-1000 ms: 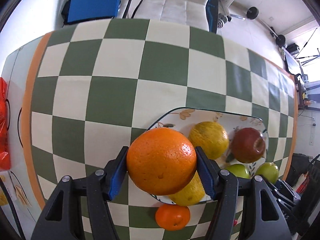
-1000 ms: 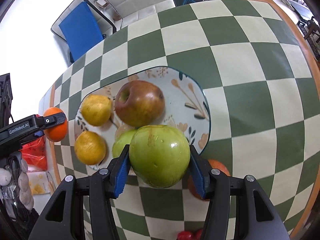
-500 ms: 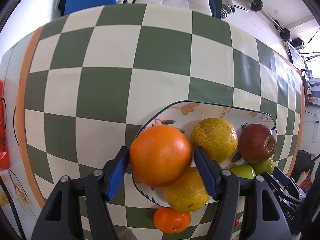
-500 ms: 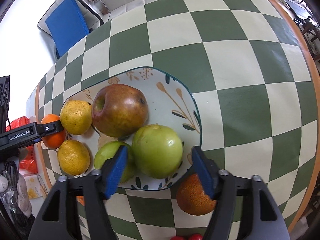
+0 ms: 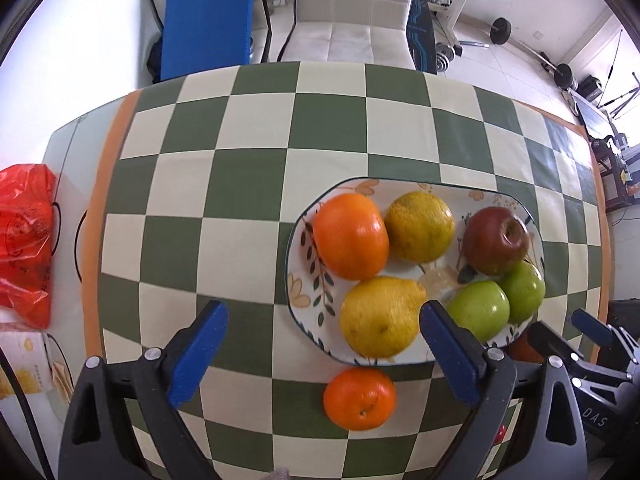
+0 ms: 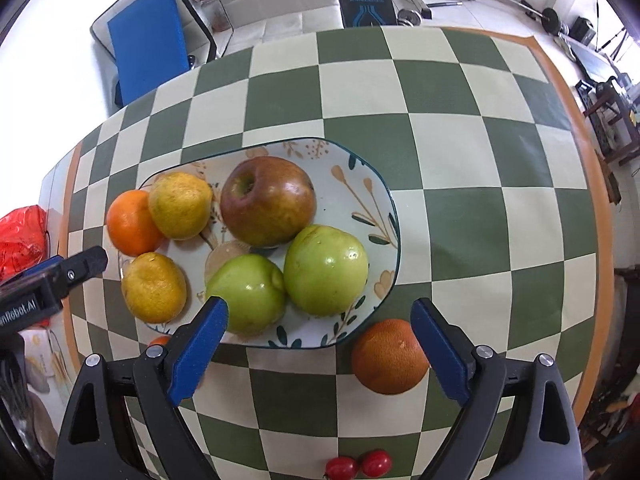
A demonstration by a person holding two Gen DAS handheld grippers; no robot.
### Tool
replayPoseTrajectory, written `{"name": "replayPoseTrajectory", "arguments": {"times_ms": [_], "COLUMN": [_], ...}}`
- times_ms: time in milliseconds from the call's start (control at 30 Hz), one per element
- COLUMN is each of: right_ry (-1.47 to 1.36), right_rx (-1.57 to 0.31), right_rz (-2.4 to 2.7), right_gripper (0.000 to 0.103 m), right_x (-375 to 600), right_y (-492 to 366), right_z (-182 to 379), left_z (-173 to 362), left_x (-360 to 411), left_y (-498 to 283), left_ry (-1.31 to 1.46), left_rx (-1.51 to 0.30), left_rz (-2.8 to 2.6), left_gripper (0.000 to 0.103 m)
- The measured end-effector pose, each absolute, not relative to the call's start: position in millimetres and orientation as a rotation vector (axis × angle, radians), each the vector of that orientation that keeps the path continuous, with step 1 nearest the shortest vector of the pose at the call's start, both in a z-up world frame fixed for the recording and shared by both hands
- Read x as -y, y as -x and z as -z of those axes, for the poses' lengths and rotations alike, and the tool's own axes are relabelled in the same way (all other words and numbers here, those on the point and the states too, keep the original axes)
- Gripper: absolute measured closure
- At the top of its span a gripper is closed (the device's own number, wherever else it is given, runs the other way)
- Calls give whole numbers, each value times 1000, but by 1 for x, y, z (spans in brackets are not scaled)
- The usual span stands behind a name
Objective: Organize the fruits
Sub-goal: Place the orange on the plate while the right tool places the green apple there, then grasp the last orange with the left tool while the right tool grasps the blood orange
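A floral plate on the checked table holds an orange, two yellow citrus fruits, a red apple and two green apples. My left gripper is open and empty, above the plate's near left edge. My right gripper is open and empty over the plate's near edge. A small orange and a darker orange lie on the table beside the plate.
Two cherry tomatoes lie near the front edge. A red plastic bag and a box sit off the table's left side. A blue chair and a white chair stand behind the table.
My left gripper let go of the orange onto the plate and drew back. My right gripper let go of the green apple onto the plate and drew back. Both jaws opened wide.
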State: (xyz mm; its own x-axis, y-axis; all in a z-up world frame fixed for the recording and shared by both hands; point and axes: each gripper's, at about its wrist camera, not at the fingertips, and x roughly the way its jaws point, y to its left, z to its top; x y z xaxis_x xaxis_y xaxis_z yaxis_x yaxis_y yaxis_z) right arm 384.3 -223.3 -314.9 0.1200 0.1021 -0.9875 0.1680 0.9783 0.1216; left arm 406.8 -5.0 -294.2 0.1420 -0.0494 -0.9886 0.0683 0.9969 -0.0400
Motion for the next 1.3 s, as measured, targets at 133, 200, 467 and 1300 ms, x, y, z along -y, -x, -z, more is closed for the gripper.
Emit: {"name": "replayPoseTrajectory", "arguments": {"times_ms": [133,200,467,1300], "right_ry": [-167,-160,-123,-328], "right_rx": [-1401,-1382,-1299,-1251], "right_rz": [48,44,47,54], "right_gripper": [8,8,8,8], "right_x": [215,214,213,247], "right_y": [-369,-360,-323,-272], "right_z": [294,285,245,211], "left_z": [281,273,234,227], "left_x": [7,9,6,5], "left_y": [-382,-370,-331,-304], "left_ry": [-23,-26,-18,35], "left_rx": [-1377,-1348,-1260,-1258], "left_rz": [69,66,67,53], "left_gripper": [5,5,5,0]}}
